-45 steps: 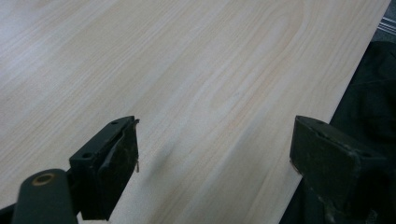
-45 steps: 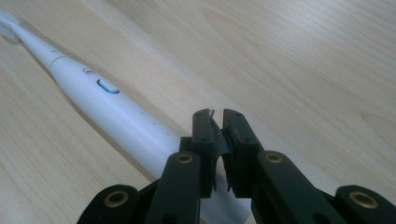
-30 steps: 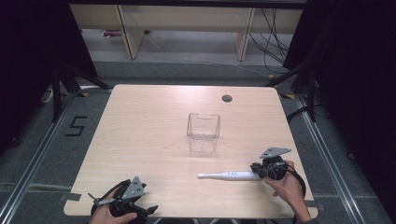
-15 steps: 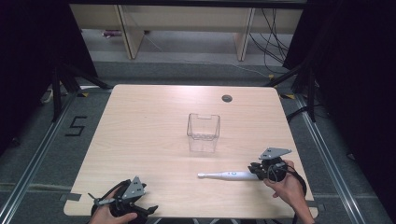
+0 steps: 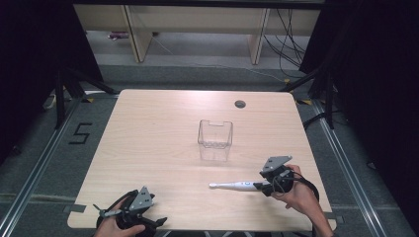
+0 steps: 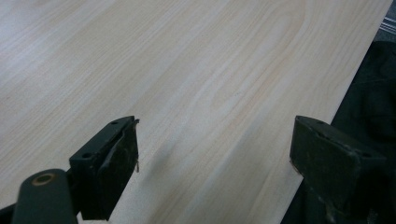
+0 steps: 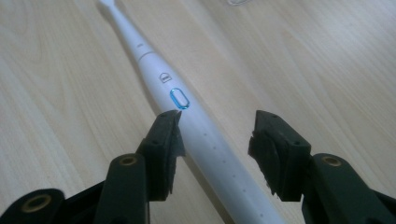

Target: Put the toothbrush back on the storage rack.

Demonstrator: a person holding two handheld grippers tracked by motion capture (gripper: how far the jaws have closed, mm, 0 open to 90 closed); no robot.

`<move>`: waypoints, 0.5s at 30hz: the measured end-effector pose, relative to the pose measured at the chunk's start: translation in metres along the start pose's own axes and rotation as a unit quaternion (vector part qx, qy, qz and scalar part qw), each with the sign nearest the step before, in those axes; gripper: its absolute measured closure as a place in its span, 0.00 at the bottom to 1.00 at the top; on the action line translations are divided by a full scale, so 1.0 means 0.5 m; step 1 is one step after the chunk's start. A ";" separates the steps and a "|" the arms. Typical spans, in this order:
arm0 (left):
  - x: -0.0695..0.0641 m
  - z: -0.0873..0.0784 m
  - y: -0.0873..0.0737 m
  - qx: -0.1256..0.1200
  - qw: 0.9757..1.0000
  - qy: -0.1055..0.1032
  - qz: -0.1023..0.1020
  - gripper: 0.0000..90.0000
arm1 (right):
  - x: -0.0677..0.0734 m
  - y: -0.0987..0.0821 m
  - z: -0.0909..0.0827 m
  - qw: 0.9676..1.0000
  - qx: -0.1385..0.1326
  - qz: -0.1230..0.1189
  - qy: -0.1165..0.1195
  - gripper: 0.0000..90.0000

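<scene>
One electric toothbrush [image 5: 236,185] lies flat near the counter's [image 5: 163,128] right front corner, and one clear plastic box [image 5: 215,139] stands mid-counter — the right gripper [image 7: 217,133] straddles the handle, its jaws having just been opening, pads off it, so this looks like a release or a re-grip. Next would be closing squarely on the handle. Two grippers in all — the left gripper [image 6: 215,149] rests at the front edge, jaws wide and empty.

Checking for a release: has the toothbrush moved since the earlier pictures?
No. The toothbrush lies at the same spot below the clear box; the right gripper has just been opening around it.
</scene>
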State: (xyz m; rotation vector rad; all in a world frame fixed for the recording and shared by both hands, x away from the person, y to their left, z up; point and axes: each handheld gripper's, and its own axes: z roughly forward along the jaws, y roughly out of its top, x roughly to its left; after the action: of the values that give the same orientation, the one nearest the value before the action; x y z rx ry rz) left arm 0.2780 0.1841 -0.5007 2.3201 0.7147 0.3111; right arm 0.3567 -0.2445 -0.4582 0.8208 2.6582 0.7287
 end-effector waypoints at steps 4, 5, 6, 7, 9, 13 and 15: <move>0.002 0.000 0.000 0.006 1.000 -0.002 0.002 0.16 | 0.012 0.015 0.009 0.999 0.024 -0.044 0.003 0.55; 0.002 0.000 0.000 0.006 1.000 0.000 0.000 0.16 | 0.016 0.019 0.012 0.998 0.032 -0.046 0.005 0.55; 0.002 0.000 0.000 0.006 1.000 0.000 0.000 0.16 | 0.018 0.024 0.013 0.998 0.037 -0.053 0.008 0.55; 0.002 0.000 0.000 0.006 1.000 -0.001 0.000 0.16 | 0.022 0.032 0.015 0.997 0.046 -0.060 0.008 0.55; 0.003 -0.001 0.000 0.005 1.000 -0.001 0.000 0.16 | 0.027 0.043 0.019 0.995 0.059 -0.077 0.013 0.55; 0.003 -0.001 0.000 0.006 1.000 -0.002 0.001 0.16 | 0.030 0.067 0.031 0.991 0.086 -0.103 0.030 0.55; 0.003 -0.001 0.000 0.005 1.000 -0.002 0.001 0.16 | 0.029 0.075 0.039 0.987 0.100 -0.118 0.031 0.56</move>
State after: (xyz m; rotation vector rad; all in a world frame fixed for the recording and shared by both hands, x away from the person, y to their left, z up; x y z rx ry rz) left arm 0.2790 0.1854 -0.5001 2.3308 0.7130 0.3044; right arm 0.3696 -0.2018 -0.4558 0.5206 2.8522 0.4413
